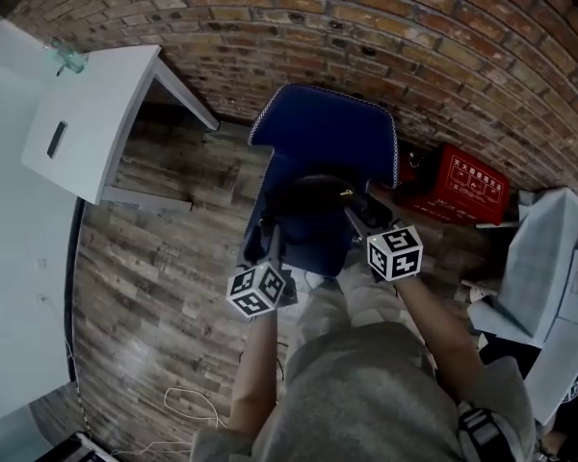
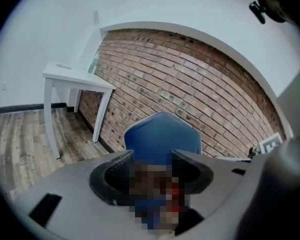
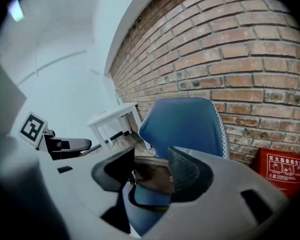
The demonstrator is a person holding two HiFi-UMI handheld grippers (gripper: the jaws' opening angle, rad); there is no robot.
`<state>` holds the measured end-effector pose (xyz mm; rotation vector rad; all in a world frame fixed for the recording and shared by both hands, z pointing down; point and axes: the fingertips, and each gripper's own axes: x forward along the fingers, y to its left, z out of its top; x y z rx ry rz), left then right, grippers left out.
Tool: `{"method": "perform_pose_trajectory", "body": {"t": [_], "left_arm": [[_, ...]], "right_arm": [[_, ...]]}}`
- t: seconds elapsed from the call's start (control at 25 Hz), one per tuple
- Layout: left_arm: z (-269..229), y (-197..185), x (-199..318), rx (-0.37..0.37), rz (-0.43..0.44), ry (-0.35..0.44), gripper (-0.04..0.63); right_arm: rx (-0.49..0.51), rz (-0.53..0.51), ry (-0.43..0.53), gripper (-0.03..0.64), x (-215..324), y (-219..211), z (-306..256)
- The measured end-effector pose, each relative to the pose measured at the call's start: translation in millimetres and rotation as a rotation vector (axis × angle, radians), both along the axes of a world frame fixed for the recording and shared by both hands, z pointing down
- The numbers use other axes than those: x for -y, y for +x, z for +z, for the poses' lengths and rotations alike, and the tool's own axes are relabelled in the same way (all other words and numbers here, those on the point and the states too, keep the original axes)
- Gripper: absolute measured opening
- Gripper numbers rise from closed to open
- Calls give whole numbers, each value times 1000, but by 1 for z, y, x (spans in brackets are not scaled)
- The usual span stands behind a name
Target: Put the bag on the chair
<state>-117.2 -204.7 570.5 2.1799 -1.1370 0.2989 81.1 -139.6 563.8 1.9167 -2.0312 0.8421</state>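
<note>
A blue chair (image 1: 323,133) stands with its back to the brick wall. A dark bag (image 1: 313,200) lies on its seat. My left gripper (image 1: 270,242) is at the bag's left edge and my right gripper (image 1: 356,218) at its right edge. In the right gripper view the jaws stand apart, my right gripper (image 3: 152,171) open, with the brown bag (image 3: 150,179) and its strap loop just beyond them in front of the chair (image 3: 185,124). In the left gripper view my left gripper (image 2: 152,166) is open too; a mosaic patch hides what lies in the gap, below the chair back (image 2: 162,134).
A white table (image 1: 87,114) stands at the left by the wall (image 2: 75,76). A red box (image 1: 458,186) sits on the floor right of the chair (image 3: 282,166). White boxes (image 1: 549,258) pile at the far right. A cable (image 1: 188,407) lies on the wood floor.
</note>
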Motion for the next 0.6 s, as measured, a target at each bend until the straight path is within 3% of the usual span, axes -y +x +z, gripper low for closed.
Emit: {"method": "perform_pose_trajectory", "body": {"t": [0.28, 0.6], "left_arm": [[-49, -11, -18, 23, -32, 104, 62], [-81, -18, -33, 30, -45, 76, 6]], "right_arm": [[-15, -30, 59, 78, -17, -24, -43], [-52, -19, 119, 14, -32, -18, -89]]}}
